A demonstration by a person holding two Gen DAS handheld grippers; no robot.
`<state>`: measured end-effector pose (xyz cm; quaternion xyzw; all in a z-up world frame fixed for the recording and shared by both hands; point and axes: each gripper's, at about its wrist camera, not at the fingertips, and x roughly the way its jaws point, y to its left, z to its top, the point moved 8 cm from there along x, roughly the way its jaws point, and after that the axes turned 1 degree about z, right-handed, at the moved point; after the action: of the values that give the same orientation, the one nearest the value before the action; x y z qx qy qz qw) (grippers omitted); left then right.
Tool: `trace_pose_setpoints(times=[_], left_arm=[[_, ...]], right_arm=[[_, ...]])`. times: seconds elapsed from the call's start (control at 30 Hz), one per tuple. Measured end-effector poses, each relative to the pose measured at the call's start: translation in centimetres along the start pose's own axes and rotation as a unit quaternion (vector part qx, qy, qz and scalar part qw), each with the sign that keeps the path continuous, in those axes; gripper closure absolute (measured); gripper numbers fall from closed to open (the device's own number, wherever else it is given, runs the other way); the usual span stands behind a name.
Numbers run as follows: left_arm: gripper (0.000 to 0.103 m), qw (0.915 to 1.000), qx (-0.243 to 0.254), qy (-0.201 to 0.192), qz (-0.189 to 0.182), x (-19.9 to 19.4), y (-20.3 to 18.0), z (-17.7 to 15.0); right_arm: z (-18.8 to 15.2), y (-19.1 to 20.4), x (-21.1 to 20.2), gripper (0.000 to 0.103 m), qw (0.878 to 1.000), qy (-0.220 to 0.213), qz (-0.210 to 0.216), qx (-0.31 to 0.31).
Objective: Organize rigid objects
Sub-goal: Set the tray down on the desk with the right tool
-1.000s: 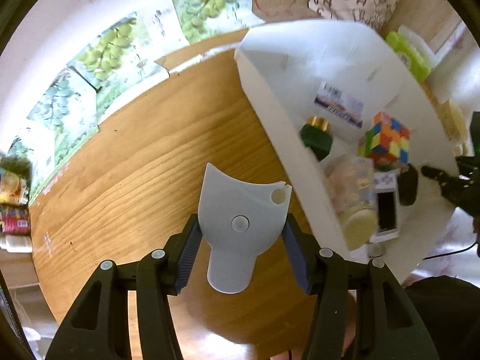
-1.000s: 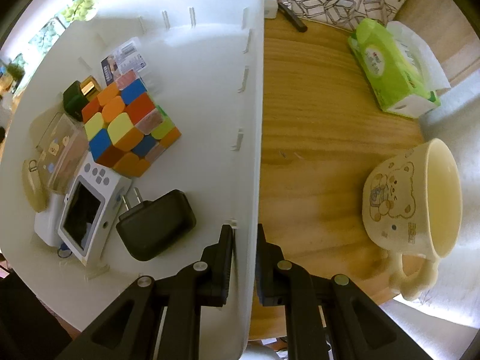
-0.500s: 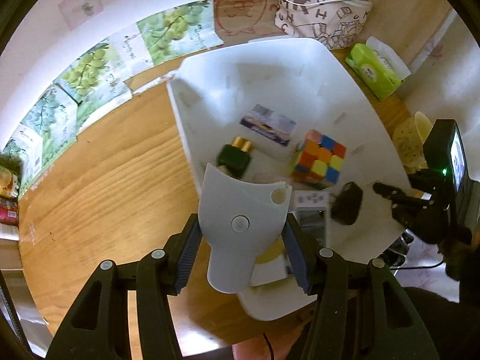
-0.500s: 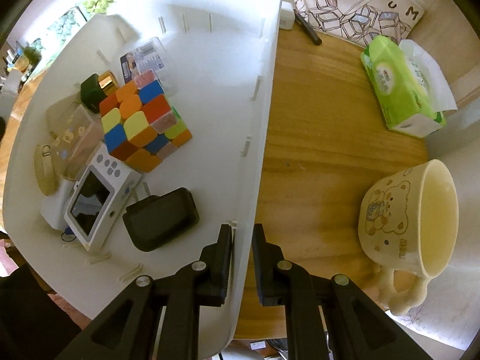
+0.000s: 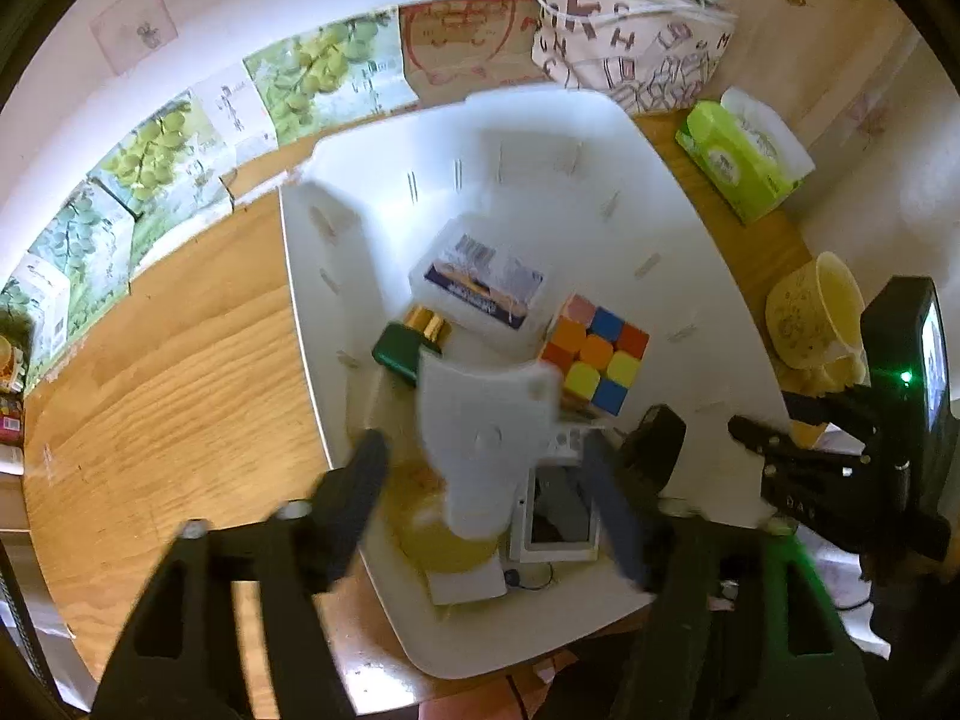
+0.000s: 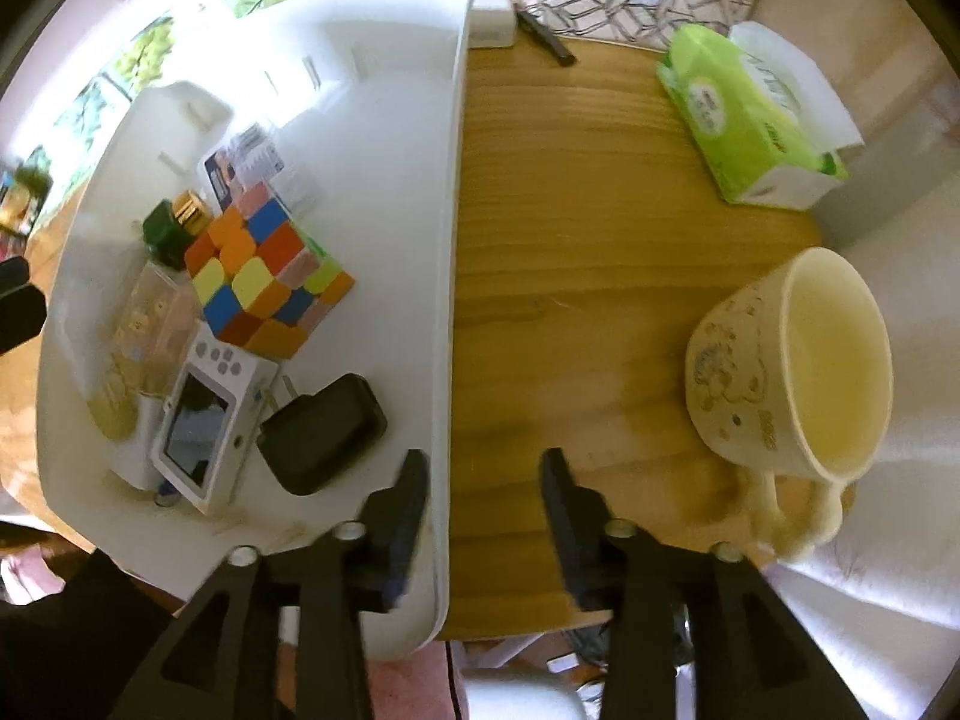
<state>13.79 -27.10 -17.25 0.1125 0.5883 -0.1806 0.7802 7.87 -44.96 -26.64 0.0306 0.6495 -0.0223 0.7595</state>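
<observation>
my white bin (image 6: 444, 252) holds a cube (image 6: 264, 282), camera (image 6: 207, 420) and charger (image 6: 321, 432); both grippers (image 5: 486, 468) (image 6: 483, 504) gape wide, the white piece (image 5: 486, 426) loose between the left fingers.

- White bin (image 5: 708, 312) (image 6: 420, 192): shallow, with slotted walls, flat on the wooden table.
- Cube (image 5: 594, 354) (image 6: 264, 276): multicoloured puzzle, mid-bin.
- Clear box (image 5: 480, 282) (image 6: 246, 162): labelled, behind the cube.
- Green bottle (image 5: 402, 342) (image 6: 168, 228): gold cap, lying down.
- Black charger (image 5: 657, 444) (image 6: 324, 432): prongs toward the white camera (image 5: 558, 516) (image 6: 207, 420).
- White scoop-shaped piece (image 5: 486, 432): blurred, above the bin's near end between wide-apart fingers.
</observation>
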Motion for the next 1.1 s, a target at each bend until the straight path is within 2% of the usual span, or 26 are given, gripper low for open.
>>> trace_pose_setpoints(times=[0.07,0.17,0.2,0.23,0.37,0.47,0.6,0.67,0.87,1.03,1.1], left_arm=[[0.02,0.9998,-0.003,-0.018,-0.001,-0.7,0.3,0.5],[0.019,0.9986,-0.019,-0.05,0.001,-2.1,1.4,0.9],[0.019,0.9979,-0.027,-0.059,0.004,-2.5,2.1,0.9],[0.019,0.9969,-0.037,-0.069,0.008,-2.9,2.9,0.8],[0.02,0.9911,-0.075,-0.108,0.022,-4.7,6.7,-0.4],[0.019,0.9841,-0.107,-0.139,0.03,-6.2,10.1,-2.0],[0.019,0.9756,-0.138,-0.163,0.049,-7.9,14.7,-4.4],[0.019,0.9688,-0.159,-0.179,0.064,-8.9,17.6,-5.8],[0.02,0.9472,-0.239,-0.193,0.09,-11.0,25.7,-10.0],[0.019,0.9417,-0.255,-0.188,0.113,-12.0,28.6,-13.2],[0.019,0.9407,-0.257,-0.192,0.108,-12.4,28.7,-13.9]], right_arm=[[0.0,0.4,-0.9,0.036,1.0,-0.003,-0.004,0.003],[-0.2,1.3,-1.8,0.031,1.0,-0.008,-0.01,0.008],[-0.2,1.8,-2.4,0.024,1.0,-0.009,-0.012,0.012],[-0.2,2.3,-2.8,0.021,1.0,-0.012,-0.014,0.016],[0.3,5.8,-5.2,0.02,0.999,-0.048,-0.01,0.024],[0.9,8.8,-7.0,0.016,0.995,-0.087,0.005,0.038],[1.5,13.7,-8.8,0.016,0.991,-0.121,0.023,0.045],[1.6,16.5,-9.3,0.016,0.989,-0.138,0.037,0.043],[1.1,24.1,-10.9,0.015,0.982,-0.176,0.063,0.017],[0.6,28.4,-12.6,0.015,0.975,-0.212,0.067,-0.012],[0.5,29.6,-13.4,0.015,0.971,-0.228,0.065,-0.024]])
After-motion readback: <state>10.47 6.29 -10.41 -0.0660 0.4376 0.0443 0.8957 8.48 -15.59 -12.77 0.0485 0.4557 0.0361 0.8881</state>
